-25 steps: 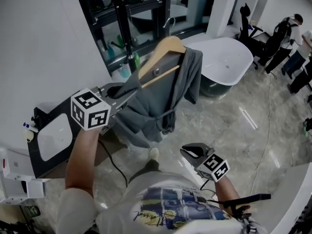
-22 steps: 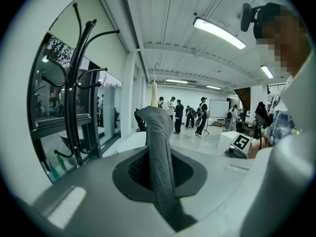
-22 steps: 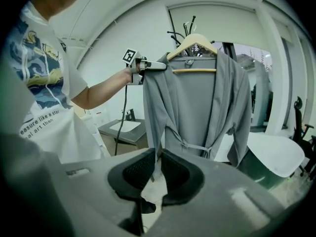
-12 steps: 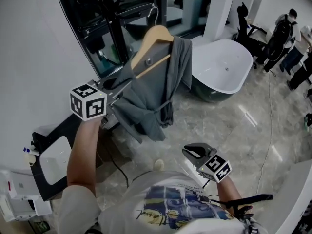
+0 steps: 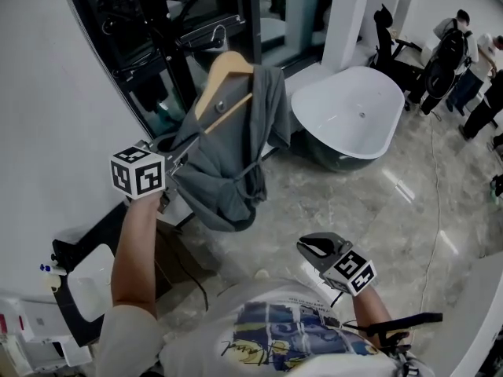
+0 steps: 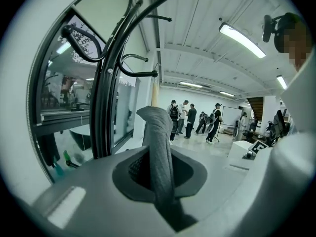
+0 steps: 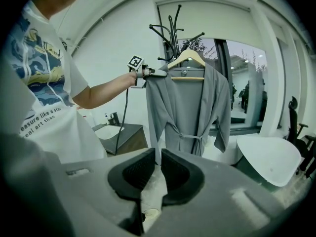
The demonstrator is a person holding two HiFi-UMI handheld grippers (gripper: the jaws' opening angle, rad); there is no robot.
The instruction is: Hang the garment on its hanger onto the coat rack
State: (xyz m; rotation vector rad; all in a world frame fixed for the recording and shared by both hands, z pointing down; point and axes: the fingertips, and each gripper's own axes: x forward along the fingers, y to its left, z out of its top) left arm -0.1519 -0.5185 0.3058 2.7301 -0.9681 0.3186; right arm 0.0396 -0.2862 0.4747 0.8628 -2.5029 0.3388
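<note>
Your left tool is clenched on a fold of a grey robe at one shoulder, holding it up in the air. The robe hangs on a wooden hanger, just in front of the black coat rack and not yet on it. Your right tool is low by your waist, its jaws drawn nearly together on nothing.

The robe looks soft, limp and fairly light, with a tied belt and loose sleeves that will likely swing. Cloth gripped alone may slide off the smooth wood, so the hanger tilts. The stiff part is the better hold: take the wooden neck just under the metal hook, leaving the hook free for a rack arm.
</note>
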